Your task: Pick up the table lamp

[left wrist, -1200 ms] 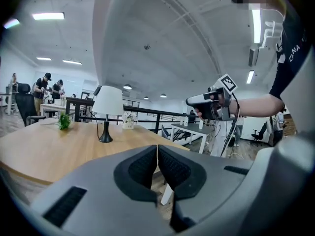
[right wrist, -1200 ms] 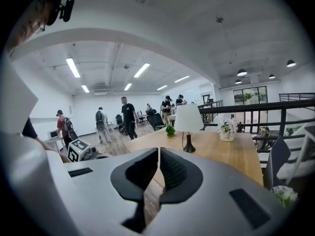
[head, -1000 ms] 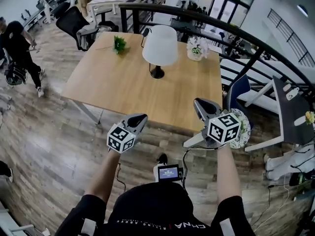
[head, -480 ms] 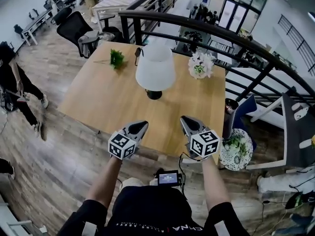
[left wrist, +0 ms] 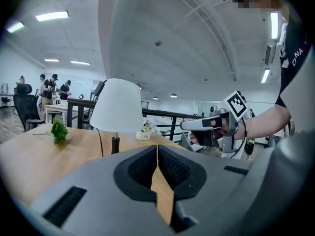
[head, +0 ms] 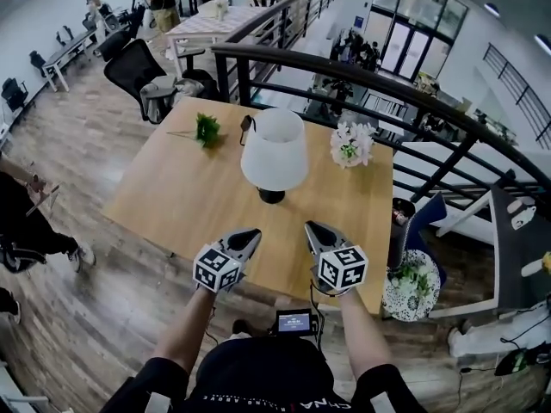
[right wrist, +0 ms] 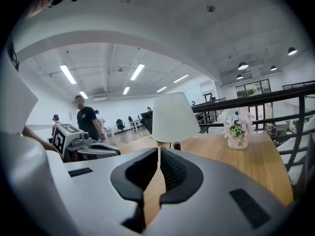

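A person stands at the near edge of a light wooden table (head: 189, 196), a hand-held claw in each hand. The table lamp (head: 274, 149) stands upright around the middle of the table, towards its far side. It has a white cone shade and a black base. A small green plant (head: 206, 129) lies to its far left and a pot of white flowers (head: 351, 144) sits to its right.

The left claw (head: 252, 232) and right claw (head: 312, 228) are held side by side over the near edge of the table. Both point at the lamp and are well short of it. Each claw's own camera shows its jaws pressed together at the tips, with only bare tabletop seen through the gap below. Both are empty. This looks like an approach: the claws are lined up either side of the lamp's line and nothing is gripped yet.

From above, the shade covers the stem and most of the base. The left claw's camera shows the stem and a thin dark cord hanging under the shade, but where the cord ends cannot be made out. In the right claw's camera, the claw's own grey body hides the base. A black railing (head: 413, 101) runs behind the table, and the room beyond it is too small to read
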Demonstrator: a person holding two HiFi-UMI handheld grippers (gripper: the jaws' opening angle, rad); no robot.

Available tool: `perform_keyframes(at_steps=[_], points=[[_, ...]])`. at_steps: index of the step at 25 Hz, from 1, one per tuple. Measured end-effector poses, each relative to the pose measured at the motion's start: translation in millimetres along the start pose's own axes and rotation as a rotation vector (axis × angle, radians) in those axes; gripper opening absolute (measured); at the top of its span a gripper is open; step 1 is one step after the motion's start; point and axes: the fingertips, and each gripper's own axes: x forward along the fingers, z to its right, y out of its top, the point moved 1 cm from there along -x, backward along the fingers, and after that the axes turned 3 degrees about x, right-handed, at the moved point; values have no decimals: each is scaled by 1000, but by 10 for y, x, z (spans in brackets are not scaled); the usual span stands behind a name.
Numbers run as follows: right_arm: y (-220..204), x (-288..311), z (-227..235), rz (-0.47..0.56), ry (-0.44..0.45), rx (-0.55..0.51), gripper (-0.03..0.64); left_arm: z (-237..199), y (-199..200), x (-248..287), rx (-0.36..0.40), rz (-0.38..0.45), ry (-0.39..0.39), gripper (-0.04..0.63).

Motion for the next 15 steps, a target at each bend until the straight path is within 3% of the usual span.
perform_keyframes(at_steps=[15], points=[[-105, 128, 86, -33, 37, 17, 37, -72, 98, 191, 21, -10, 16, 18]])
